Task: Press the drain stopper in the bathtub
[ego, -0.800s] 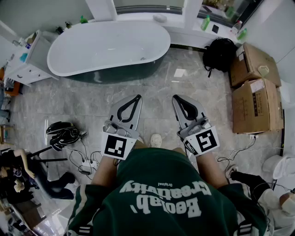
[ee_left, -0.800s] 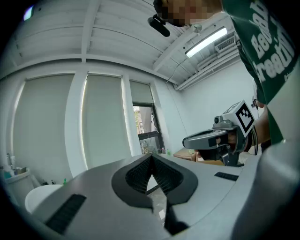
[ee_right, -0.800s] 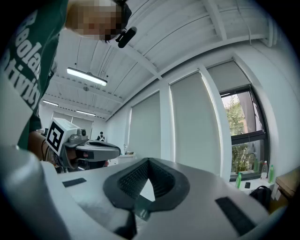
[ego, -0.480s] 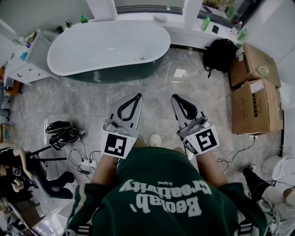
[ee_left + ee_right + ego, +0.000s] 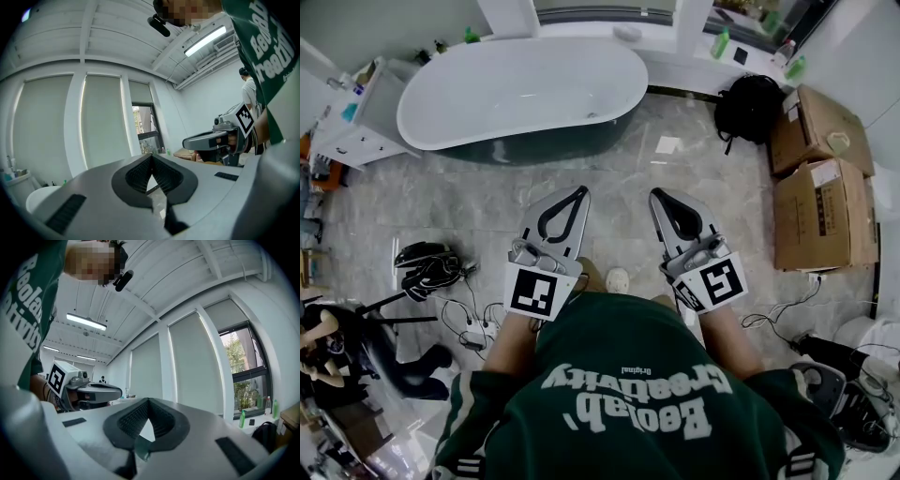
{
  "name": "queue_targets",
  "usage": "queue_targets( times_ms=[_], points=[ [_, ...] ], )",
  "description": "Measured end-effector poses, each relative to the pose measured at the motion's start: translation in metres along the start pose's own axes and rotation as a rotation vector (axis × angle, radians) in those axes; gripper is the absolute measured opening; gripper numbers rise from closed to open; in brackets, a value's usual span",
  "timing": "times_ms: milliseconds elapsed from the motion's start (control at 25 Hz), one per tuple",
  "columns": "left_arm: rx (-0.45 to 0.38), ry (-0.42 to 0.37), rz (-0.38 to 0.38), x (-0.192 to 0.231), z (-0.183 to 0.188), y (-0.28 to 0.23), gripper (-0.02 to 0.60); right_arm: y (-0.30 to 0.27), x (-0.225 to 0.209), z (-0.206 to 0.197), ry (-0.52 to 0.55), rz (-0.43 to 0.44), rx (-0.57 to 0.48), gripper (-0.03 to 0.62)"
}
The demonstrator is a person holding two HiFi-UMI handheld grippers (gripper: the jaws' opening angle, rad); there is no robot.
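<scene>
Our left gripper (image 5: 579,194) and right gripper (image 5: 657,197), jaws together and empty, hang well short of the tub (image 5: 487,142); overreaching, we could miss the stopper.

Bright even daylight from blinded windows (image 5: 101,136) at twelve o'clock, ceiling strip light (image 5: 206,40) glowing, soft shadows, fisheye bending at edges, dark corners.
</scene>
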State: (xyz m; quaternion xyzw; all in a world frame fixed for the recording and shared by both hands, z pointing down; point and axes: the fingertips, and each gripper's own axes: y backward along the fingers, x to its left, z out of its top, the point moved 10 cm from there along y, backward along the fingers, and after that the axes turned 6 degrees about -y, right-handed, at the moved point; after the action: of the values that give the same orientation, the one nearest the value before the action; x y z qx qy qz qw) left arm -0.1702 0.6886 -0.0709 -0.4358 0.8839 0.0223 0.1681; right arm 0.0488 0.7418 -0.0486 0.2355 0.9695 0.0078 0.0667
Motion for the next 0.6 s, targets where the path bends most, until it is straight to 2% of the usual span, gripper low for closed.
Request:
queue_targets(
  times_ms=[400, 600],
  points=[
    [0.012, -0.019, 0.01, 0.002, -0.002, -0.007, 0.008, -0.006, -0.011, -0.008, -0.018, 0.006, -0.006, 0.011],
    [-0.018, -0.037, 0.035, 0.011, -0.006, -0.021, 0.008, -0.019, -0.022, -0.015, -0.005, 0.022, -0.015, 0.011]
  ],
)
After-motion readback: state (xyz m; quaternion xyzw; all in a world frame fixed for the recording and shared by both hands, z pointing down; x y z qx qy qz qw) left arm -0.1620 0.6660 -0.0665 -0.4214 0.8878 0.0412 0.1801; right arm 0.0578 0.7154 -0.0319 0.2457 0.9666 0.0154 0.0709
